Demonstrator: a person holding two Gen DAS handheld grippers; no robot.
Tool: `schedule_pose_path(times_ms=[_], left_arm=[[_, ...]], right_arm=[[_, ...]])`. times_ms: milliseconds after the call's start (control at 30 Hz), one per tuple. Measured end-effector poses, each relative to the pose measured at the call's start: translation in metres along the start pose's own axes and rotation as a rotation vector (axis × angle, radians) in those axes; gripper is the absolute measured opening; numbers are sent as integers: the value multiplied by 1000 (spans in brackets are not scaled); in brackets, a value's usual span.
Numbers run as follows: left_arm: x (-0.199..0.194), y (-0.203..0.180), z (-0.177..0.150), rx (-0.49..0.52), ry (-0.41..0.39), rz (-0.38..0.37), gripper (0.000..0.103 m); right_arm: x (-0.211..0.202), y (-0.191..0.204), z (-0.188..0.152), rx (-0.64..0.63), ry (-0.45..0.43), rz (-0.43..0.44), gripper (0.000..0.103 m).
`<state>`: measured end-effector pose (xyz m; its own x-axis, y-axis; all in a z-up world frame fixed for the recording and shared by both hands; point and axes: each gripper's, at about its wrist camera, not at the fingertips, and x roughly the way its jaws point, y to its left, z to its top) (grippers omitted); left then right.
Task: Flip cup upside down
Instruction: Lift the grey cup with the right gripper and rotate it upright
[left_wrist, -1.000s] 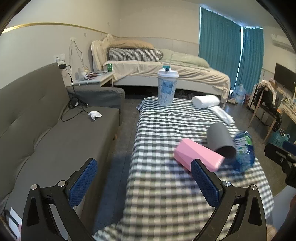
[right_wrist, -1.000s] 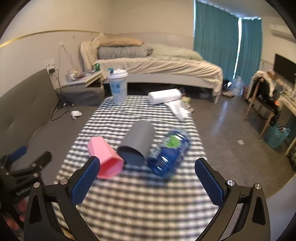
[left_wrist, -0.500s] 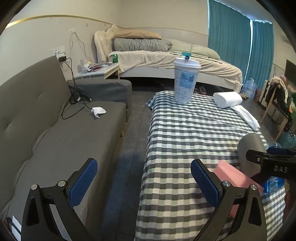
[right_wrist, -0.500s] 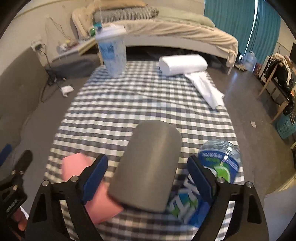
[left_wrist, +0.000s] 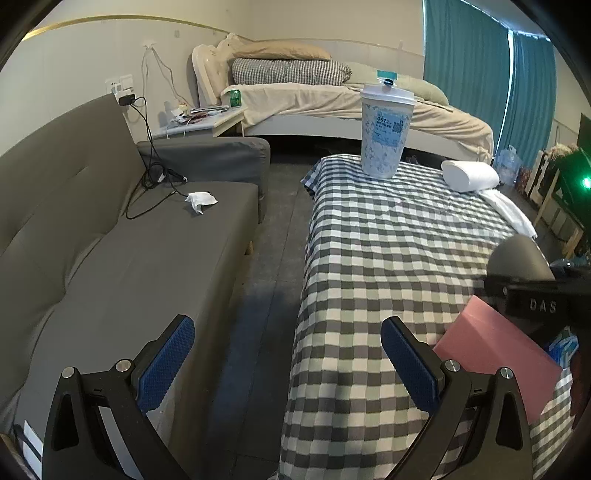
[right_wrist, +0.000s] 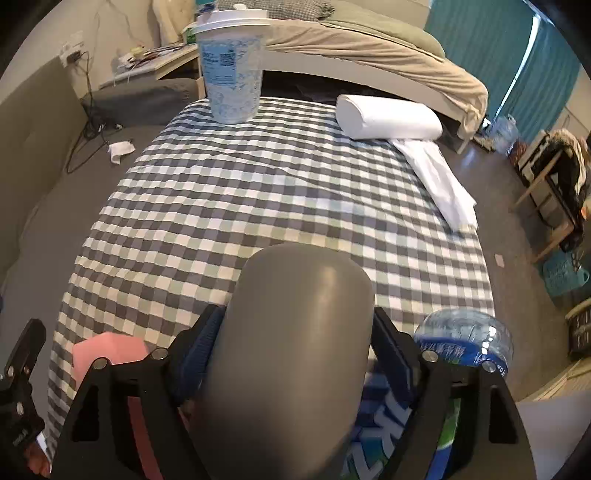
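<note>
A grey cup lies on its side on the checked tablecloth, its closed base pointing away from me. My right gripper is shut on the grey cup, one blue pad on each side. The cup also shows at the right edge of the left wrist view, with the right gripper's black finger across it. My left gripper is open and empty, low at the table's near left corner, over the gap by the sofa.
A pink box lies left of the cup and a blue water bottle right of it. A tall lidded drink cup, a white roll and a white cloth sit at the table's far end. A grey sofa stands left.
My right gripper has moved forward over the grey cup and closed on it. My left gripper has swung left, away from the pink box, and stays open.
</note>
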<state>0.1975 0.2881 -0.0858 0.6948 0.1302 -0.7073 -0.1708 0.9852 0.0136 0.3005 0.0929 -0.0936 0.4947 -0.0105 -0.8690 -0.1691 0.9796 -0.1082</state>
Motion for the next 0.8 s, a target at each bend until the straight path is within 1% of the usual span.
schedule_pose_path(times_ms=[67,133,267,400,533,633,800], left_arm=[[-5,0,-1,6,-2,-4,103],[-10,-1,-2,14,-9,1,103],[-22,0,-3,9,-14,3,103],[-41,0,-5,1,-26,6,103],[-69,0,-3,-11,-65,1,103],[-98,-1,-2,-15,-106,-4,103],[-134,-7,-5,-10,-150,-4,103]], right_arm=[[-4,-1,1,6,-7,19,78],[-15,-2,1,14,-40,24,77],[-45,-7,3,36,-96,38,75],[-77,-12,-2,55,-129,66,74],[-117,-16,-15,63,-170,87,74],[-149,-18,-31,59,-201,95,74],[-189,-17,-60,52,-218,104,74]])
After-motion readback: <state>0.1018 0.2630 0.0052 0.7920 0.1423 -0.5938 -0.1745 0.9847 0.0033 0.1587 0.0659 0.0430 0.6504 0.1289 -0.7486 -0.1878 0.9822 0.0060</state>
